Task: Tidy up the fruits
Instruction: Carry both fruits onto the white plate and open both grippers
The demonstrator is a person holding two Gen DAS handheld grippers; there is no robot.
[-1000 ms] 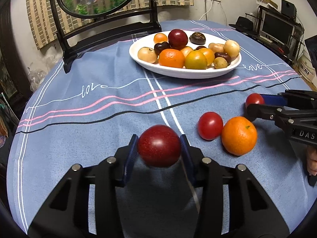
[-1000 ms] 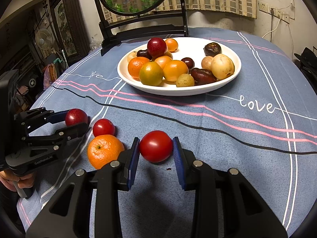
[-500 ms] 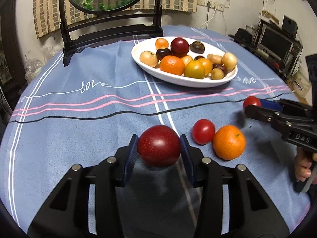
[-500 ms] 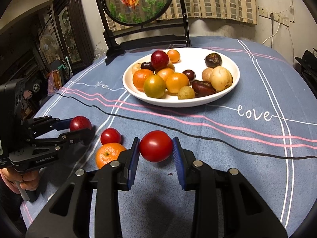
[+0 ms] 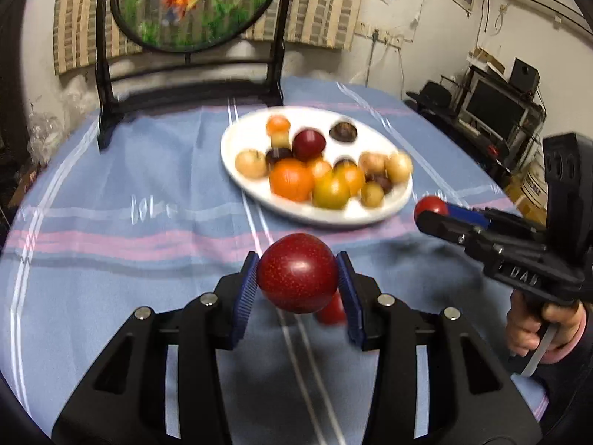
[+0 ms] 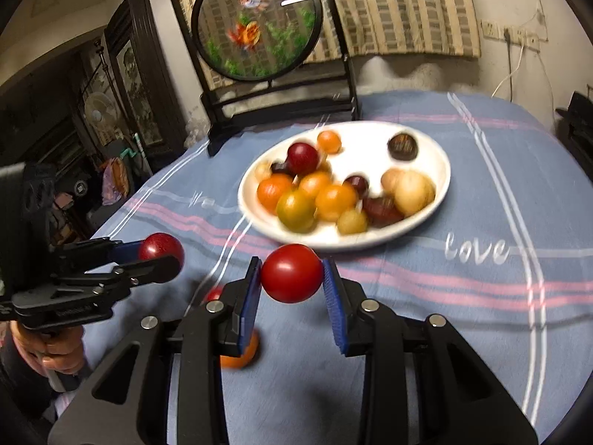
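Observation:
My left gripper (image 5: 298,283) is shut on a dark red plum (image 5: 297,272) and holds it above the cloth. My right gripper (image 6: 291,278) is shut on a red tomato (image 6: 291,272), also lifted. Each gripper shows in the other's view: the right one (image 5: 430,209) to the right, the left one (image 6: 161,250) to the left. A white plate (image 5: 237,137) heaped with several fruits lies ahead; it also shows in the right wrist view (image 6: 441,155). A small tomato (image 6: 214,294) and an orange (image 6: 241,356) lie on the cloth, partly hidden behind my right fingers.
A blue striped tablecloth (image 6: 463,333) covers the round table. A round fish screen on a black stand (image 5: 192,7) stands at the far edge behind the plate. Shelves and a monitor (image 5: 496,107) stand off the table at the right.
Both grippers have risen and moved toward the plate with their fruits. The loose tomato and orange have dropped behind the fingers. The views are blurred from motion.

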